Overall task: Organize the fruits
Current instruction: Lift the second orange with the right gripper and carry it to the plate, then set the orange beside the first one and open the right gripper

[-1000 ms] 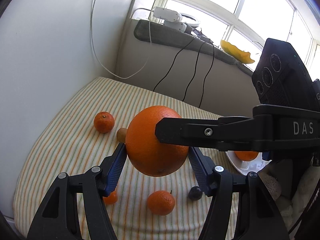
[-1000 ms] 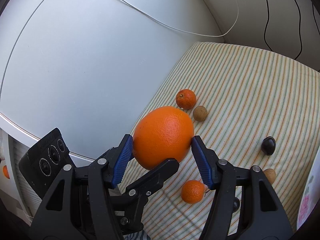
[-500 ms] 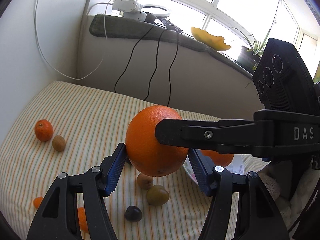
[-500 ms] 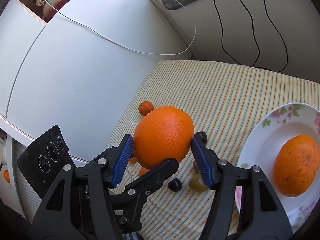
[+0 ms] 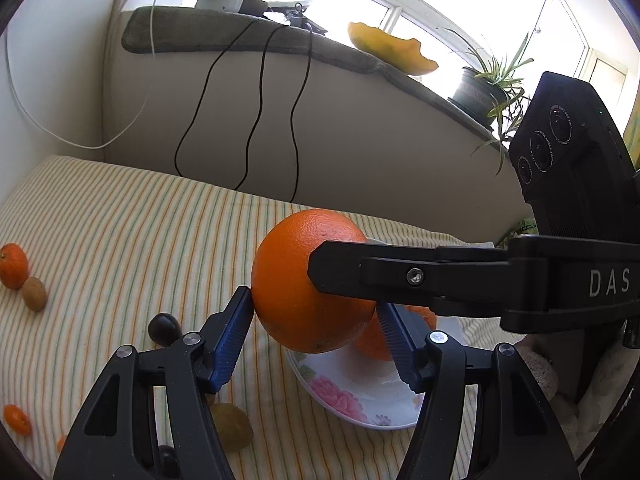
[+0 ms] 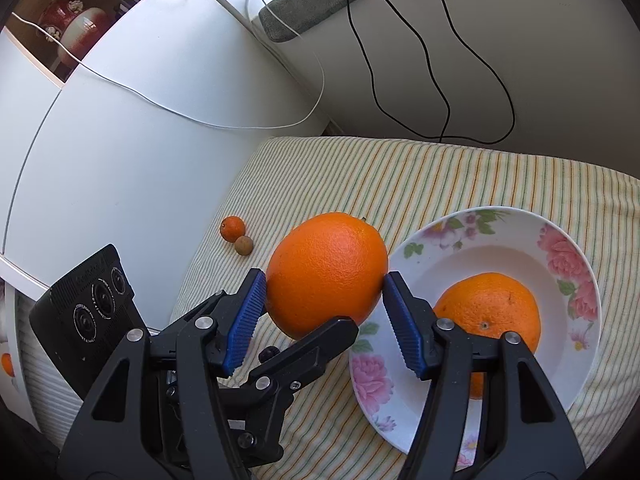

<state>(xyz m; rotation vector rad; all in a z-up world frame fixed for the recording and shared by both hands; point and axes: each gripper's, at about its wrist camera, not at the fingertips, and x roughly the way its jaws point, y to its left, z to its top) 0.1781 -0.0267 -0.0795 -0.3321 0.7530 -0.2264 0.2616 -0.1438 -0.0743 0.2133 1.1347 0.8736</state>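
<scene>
A large orange is held in the air by both grippers at once. My left gripper is shut on it, blue pads on its two sides. My right gripper is shut on the same large orange from another side; one of its black fingers crosses the left wrist view. The orange hangs by the left rim of a white flowered plate, which holds a second large orange. The plate also shows in the left wrist view.
Small fruits lie on the striped cloth: a mandarin beside a brown kiwi-like fruit, a dark plum, a green-yellow fruit. A white cabinet stands left; black cables hang down the back wall.
Both grippers have carried the large orange rightward across the cloth, from above the small fruits to the plate's left rim. The plate and second orange came fully into view.
</scene>
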